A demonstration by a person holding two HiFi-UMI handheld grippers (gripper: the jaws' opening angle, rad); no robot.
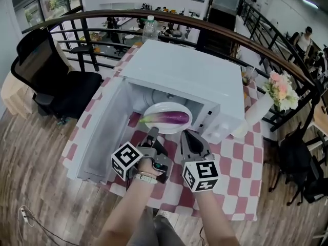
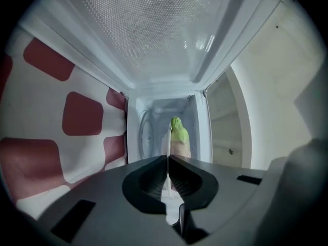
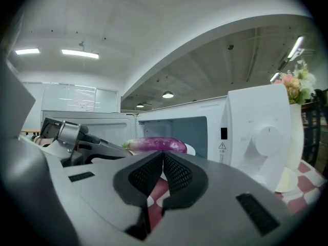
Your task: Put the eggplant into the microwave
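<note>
A purple eggplant point(image 1: 169, 118) with a green stem lies on a white plate point(image 1: 164, 106) at the mouth of the open white microwave point(image 1: 184, 76). My left gripper point(image 1: 152, 133), rolled on its side, is shut on the plate's near rim. In the left gripper view its jaws point(image 2: 167, 160) pinch the thin white plate edge point(image 2: 167, 142), with the eggplant's stem point(image 2: 178, 129) just beyond. My right gripper point(image 1: 185, 135) is at the plate's near right rim. In its own view the right gripper point(image 3: 163, 160) is shut with nothing seen between the jaws, and the eggplant point(image 3: 156, 144) lies just ahead.
The microwave door point(image 1: 102, 132) stands swung open to the left. The microwave sits on a red-and-white checked cloth point(image 1: 236, 163). A water bottle point(image 1: 149, 27) stands behind it and a vase of flowers point(image 1: 279, 88) to its right. A black office chair point(image 1: 56, 81) is at the left.
</note>
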